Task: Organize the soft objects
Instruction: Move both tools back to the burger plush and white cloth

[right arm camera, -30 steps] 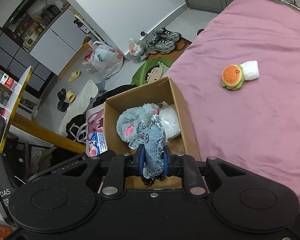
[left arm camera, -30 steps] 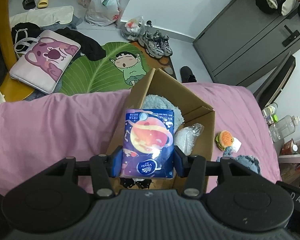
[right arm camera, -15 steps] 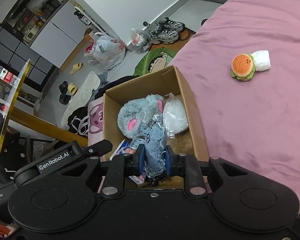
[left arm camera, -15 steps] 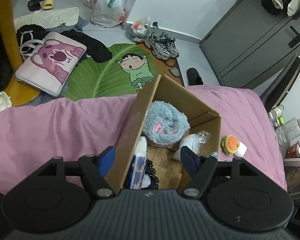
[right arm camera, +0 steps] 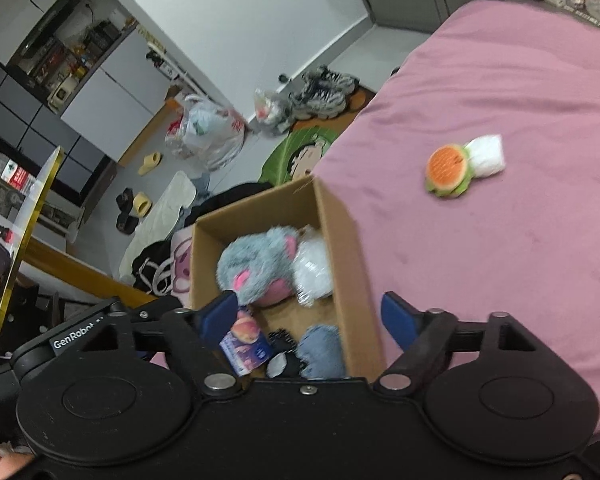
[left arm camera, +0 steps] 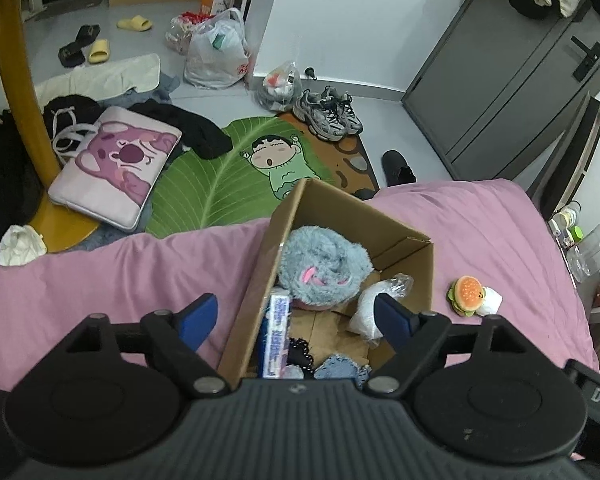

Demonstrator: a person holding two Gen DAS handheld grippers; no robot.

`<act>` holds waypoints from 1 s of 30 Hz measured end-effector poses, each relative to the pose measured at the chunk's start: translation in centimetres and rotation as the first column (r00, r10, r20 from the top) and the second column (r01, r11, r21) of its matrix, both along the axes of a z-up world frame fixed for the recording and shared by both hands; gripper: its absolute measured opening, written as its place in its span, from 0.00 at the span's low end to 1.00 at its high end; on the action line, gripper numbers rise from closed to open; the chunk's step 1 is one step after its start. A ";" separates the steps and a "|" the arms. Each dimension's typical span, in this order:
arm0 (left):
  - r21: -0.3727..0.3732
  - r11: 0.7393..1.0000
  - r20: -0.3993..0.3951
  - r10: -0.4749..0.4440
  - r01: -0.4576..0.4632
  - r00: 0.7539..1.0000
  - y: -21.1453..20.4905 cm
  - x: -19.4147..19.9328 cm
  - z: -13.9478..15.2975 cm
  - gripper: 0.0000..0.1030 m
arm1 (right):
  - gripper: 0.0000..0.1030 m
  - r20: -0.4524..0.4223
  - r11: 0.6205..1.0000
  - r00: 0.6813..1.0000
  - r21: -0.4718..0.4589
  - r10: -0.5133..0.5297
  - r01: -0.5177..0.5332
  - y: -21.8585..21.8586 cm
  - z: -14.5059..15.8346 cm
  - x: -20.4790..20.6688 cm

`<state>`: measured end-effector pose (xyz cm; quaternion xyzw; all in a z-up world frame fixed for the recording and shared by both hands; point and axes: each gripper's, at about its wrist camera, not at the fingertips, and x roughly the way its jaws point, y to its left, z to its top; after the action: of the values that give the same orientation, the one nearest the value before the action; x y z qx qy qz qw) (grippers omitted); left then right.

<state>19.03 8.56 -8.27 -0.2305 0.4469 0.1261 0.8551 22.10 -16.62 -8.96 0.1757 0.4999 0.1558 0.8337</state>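
Observation:
A cardboard box (left arm camera: 424, 276) (right arm camera: 354, 256) stands on the pink bed. Inside lie a grey plush (left arm camera: 324, 268) (right arm camera: 260, 264), a white bagged item (left arm camera: 374, 304) (right arm camera: 314, 268), a blue tissue pack (left arm camera: 276, 332) (right arm camera: 246, 346) on edge, a denim toy (left arm camera: 340, 366) (right arm camera: 322, 350) and a black item (right arm camera: 284, 340). My left gripper (left arm camera: 296, 318) is open and empty above the box's near end. My right gripper (right arm camera: 310, 318) is open and empty over the box. A burger plush (left arm camera: 466, 294) (right arm camera: 448, 170) with a white roll (right arm camera: 486, 154) lies on the bed right of the box.
The pink bed cover (left arm camera: 100, 280) (right arm camera: 520, 240) spreads around the box. Beyond the bed edge, the floor holds a green leaf mat (left arm camera: 220, 184), a pink pouch (left arm camera: 116, 164), sneakers (left arm camera: 328, 114), bags and slippers. Bottles (left arm camera: 592, 252) stand at the right bedside.
The left gripper opened and let go of the tissue pack, which now stands in the box. The right gripper opened and dropped the denim toy into the box.

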 end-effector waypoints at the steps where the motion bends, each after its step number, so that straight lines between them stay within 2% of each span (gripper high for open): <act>1: 0.010 1.000 0.004 -0.002 0.002 1.000 -0.4 0.1 0.2 0.86 | 0.78 0.001 1.000 1.000 -0.001 -0.002 0.002 -0.4 0.1 0.1; 5: 0.047 0.999 0.022 -0.026 0.025 0.999 -2.3 0.6 0.8 0.87 | 0.80 0.016 1.000 1.000 -0.001 -0.024 0.024 -2.5 0.2 0.4; 8: 0.058 0.998 0.028 -0.042 0.040 0.999 -3.7 1.0 1.1 0.88 | 0.82 0.058 0.999 0.998 -0.019 -0.029 0.030 -3.9 0.4 0.7; 12: 0.077 0.996 0.032 -0.049 0.046 0.998 -5.3 1.8 1.4 0.88 | 0.86 0.086 0.999 0.995 0.003 -0.054 0.054 -6.0 0.2 1.2; 20: 0.111 0.992 0.032 -0.063 0.059 0.997 -8.2 3.5 1.7 0.88 | 0.86 0.085 0.993 0.990 0.042 -0.110 0.107 -9.8 -1.2 2.9; 30: 0.179 0.981 0.035 -0.086 0.079 0.996 -12.3 6.8 1.1 0.88 | 0.82 0.056 0.989 0.991 0.095 -0.121 0.116 -13.0 -3.8 5.1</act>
<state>25.84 -3.74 -7.16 -0.1375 0.4246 0.1248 0.8861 27.19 -29.64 -12.72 0.2382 0.4549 0.1341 0.8476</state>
